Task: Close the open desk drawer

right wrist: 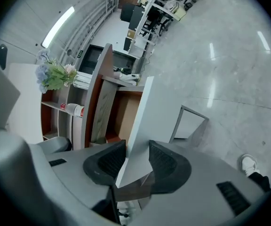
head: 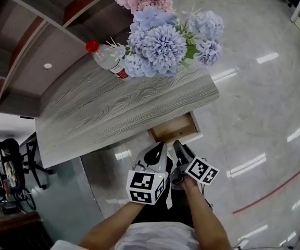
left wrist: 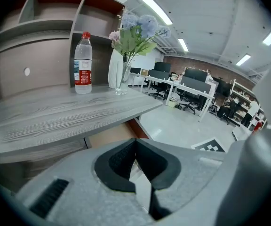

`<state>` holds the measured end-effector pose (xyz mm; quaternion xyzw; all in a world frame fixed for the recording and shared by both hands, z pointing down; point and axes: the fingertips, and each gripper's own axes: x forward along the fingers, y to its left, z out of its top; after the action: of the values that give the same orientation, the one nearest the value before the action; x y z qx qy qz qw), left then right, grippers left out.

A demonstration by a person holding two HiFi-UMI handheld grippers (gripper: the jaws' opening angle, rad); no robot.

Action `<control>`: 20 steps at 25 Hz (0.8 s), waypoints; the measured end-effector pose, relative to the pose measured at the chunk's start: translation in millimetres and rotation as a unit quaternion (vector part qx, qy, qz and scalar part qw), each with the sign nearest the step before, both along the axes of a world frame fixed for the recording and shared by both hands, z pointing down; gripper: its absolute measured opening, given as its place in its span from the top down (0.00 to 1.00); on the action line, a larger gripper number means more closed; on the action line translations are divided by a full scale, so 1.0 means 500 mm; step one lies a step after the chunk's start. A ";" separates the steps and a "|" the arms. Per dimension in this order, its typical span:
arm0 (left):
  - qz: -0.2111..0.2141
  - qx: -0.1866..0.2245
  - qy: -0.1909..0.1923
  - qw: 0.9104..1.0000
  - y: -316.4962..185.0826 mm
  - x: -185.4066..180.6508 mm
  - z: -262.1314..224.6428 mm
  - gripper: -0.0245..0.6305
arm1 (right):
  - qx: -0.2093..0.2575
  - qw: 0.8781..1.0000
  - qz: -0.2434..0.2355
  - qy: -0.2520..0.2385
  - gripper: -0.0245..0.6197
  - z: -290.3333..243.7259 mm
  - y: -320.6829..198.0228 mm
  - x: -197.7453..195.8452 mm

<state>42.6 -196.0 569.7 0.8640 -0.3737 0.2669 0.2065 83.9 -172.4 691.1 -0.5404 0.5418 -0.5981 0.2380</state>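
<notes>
The right gripper [right wrist: 137, 144] had its jaws closed on the white drawer front [right wrist: 145, 112], one black pad on each face of the panel; the panel ran up and away from the pads, and beyond it lay the brown inside of the open drawer [head: 173, 128], pulled out from under the near edge of the grey wood-grain desk [head: 113, 108]. The left gripper [left wrist: 135, 142] hung just beside the right one, its pads meeting at the tips with nothing between them (only pale floor showed through the gap lower down); ahead of it and slightly above sat the edge of the desk top, with the tan drawer side under it. Farther off, past both grippers, a clear water bottle [head: 108, 60] with a red cap stood on the desk beside a bunch of blue and pink flowers [head: 160, 40]; both were well apart from the drawer.
</notes>
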 end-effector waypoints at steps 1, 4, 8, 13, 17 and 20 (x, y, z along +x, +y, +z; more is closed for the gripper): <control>0.000 0.002 0.000 1.000 -0.002 -0.001 -0.004 0.96 | 0.000 1.000 0.003 -0.004 0.74 -0.005 0.000 0.000; 0.003 0.007 0.003 1.000 -0.005 0.000 -0.016 0.96 | 0.005 1.000 0.018 -0.025 0.74 -0.027 -0.002 0.002; 0.011 0.015 0.006 1.000 -0.005 0.004 -0.035 0.96 | 0.014 0.999 0.027 -0.036 0.74 -0.049 -0.010 0.004; 0.015 0.016 0.010 1.000 -0.008 0.003 -0.047 0.96 | 0.019 0.998 0.031 -0.051 0.74 -0.068 -0.013 0.005; 0.021 0.016 0.013 1.000 -0.014 0.007 -0.050 0.96 | 0.028 0.998 0.031 -0.054 0.74 -0.081 -0.018 0.006; 0.024 0.016 0.016 0.999 -0.019 0.009 -0.053 0.96 | 0.029 0.997 0.031 -0.059 0.75 -0.088 -0.019 0.006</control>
<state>47.1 -205.4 543.2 0.8804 -0.3533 0.2517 0.1918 87.2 -181.9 647.2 -0.5137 0.5268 -0.6056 0.3032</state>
